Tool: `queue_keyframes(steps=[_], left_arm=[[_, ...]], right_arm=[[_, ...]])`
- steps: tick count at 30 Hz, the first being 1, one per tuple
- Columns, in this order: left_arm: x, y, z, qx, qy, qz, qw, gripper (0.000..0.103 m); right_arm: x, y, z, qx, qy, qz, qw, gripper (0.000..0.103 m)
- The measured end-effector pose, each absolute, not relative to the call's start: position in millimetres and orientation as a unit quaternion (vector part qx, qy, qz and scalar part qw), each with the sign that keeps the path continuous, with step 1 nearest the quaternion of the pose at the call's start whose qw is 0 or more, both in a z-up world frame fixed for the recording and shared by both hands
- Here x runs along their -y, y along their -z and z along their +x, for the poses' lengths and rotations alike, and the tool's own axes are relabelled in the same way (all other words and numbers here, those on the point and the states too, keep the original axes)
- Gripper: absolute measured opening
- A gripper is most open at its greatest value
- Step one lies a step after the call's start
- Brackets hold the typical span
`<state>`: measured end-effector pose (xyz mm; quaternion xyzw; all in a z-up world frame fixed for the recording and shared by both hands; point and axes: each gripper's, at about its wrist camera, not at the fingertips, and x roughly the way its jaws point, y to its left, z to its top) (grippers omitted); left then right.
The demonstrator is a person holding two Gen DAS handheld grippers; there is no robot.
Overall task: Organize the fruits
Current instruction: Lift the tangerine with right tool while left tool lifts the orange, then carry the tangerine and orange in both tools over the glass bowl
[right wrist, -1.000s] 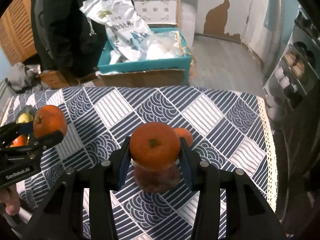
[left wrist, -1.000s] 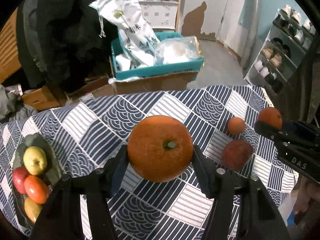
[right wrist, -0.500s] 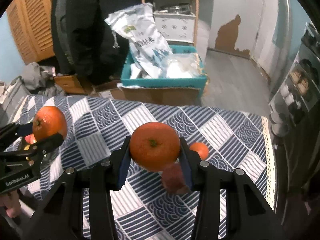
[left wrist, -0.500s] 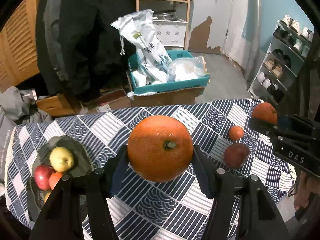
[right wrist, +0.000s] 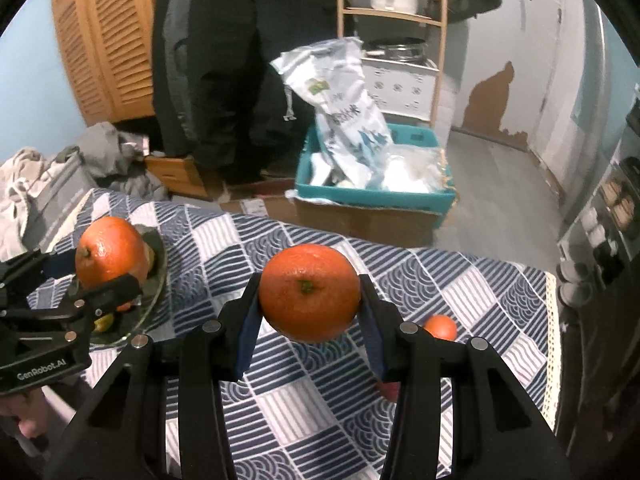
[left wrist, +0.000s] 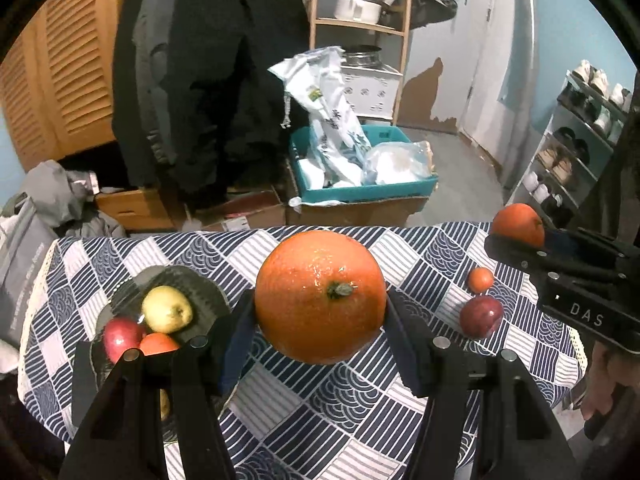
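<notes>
Where lettering could be read, the black body of the right gripper (left wrist: 516,240) carried white capitals "DAS" in the left wrist view, and the left gripper (right wrist: 108,268) bore "GenRobot.AI" in the right wrist view; the print on the tall white and blue plastic sack (left wrist: 328,116) was too small to read.

The table was covered by a navy and white cloth of striped and wave-patterned squares (left wrist: 320,432) with a pale lace edge. Beyond it stood a teal crate (left wrist: 400,190) on a cardboard box, a wooden shelf unit with metal pots (left wrist: 360,8), slatted wooden doors (left wrist: 60,72), a shoe rack (left wrist: 580,128) and dark hanging coats (left wrist: 208,80).

A dark glass plate (left wrist: 200,284) at the left of the cloth held a yellow-green apple (left wrist: 167,309), a red apple (left wrist: 120,338) and a small orange fruit (left wrist: 158,344). On the right of the cloth lay a dark red apple (left wrist: 481,315) and, just beyond it, a small orange mandarin (left wrist: 481,279).

The left gripper's jaws were clamped on a large glossy orange (left wrist: 320,296), lifted clear above the cloth. The right gripper's jaws were pressed against a smaller orange (right wrist: 309,291), also raised off the cloth. A hand (left wrist: 600,384) showed beneath the right gripper.
</notes>
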<state>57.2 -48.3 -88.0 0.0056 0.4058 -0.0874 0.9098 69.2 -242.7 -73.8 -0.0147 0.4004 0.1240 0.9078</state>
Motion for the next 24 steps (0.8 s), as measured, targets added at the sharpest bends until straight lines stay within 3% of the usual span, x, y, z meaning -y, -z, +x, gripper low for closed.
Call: queue_keyframes(steps=[24], left_arm=[[-29.5, 93.8, 38.8, -0.408, 0.020, -0.034, 0.912, 0.064]], right_arm=[[158.4, 68.2, 84.1, -0.399, -0.198, -0.035, 0.895, 0.044]])
